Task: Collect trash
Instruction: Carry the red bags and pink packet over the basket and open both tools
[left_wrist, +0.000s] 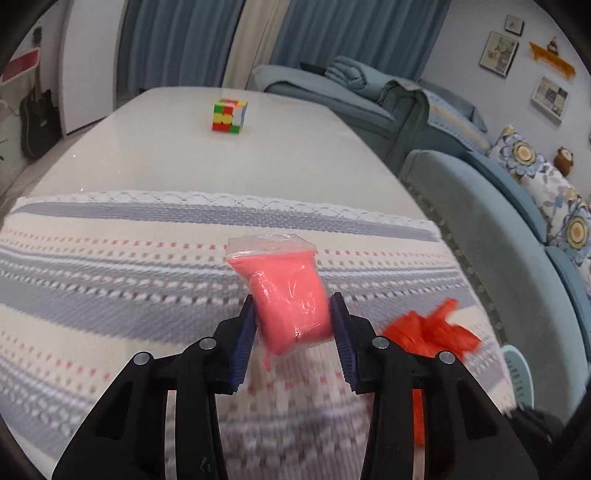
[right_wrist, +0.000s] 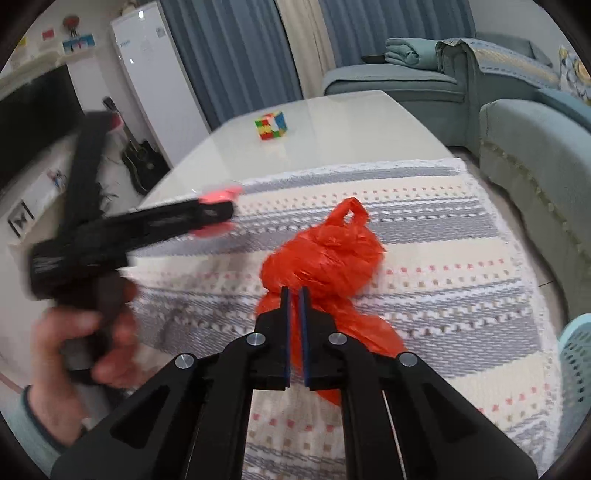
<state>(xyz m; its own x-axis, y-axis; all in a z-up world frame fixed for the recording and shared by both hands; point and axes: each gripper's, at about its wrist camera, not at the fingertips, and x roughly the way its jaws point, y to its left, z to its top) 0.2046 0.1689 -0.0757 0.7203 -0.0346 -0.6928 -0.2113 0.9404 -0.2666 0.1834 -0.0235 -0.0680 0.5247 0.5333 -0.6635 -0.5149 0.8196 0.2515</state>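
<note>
My left gripper (left_wrist: 293, 314) is shut on a clear plastic packet of pink stuff (left_wrist: 286, 291) and holds it above the striped cloth (left_wrist: 110, 277). In the right wrist view the left gripper (right_wrist: 218, 212) shows at the left, blurred, with the pink packet (right_wrist: 221, 194) in its tip. My right gripper (right_wrist: 294, 291) is shut on the neck of a crumpled red plastic bag (right_wrist: 325, 258) that rests on the cloth (right_wrist: 461, 277). The red bag also shows in the left wrist view (left_wrist: 432, 328), just right of my left gripper.
A Rubik's cube (left_wrist: 229, 115) (right_wrist: 271, 125) stands on the bare white table (left_wrist: 295, 147) beyond the cloth. A blue sofa (left_wrist: 480, 206) runs along the right side. A light blue perforated basket (right_wrist: 576, 365) is at the right edge. A guitar (right_wrist: 142, 158) leans at the left.
</note>
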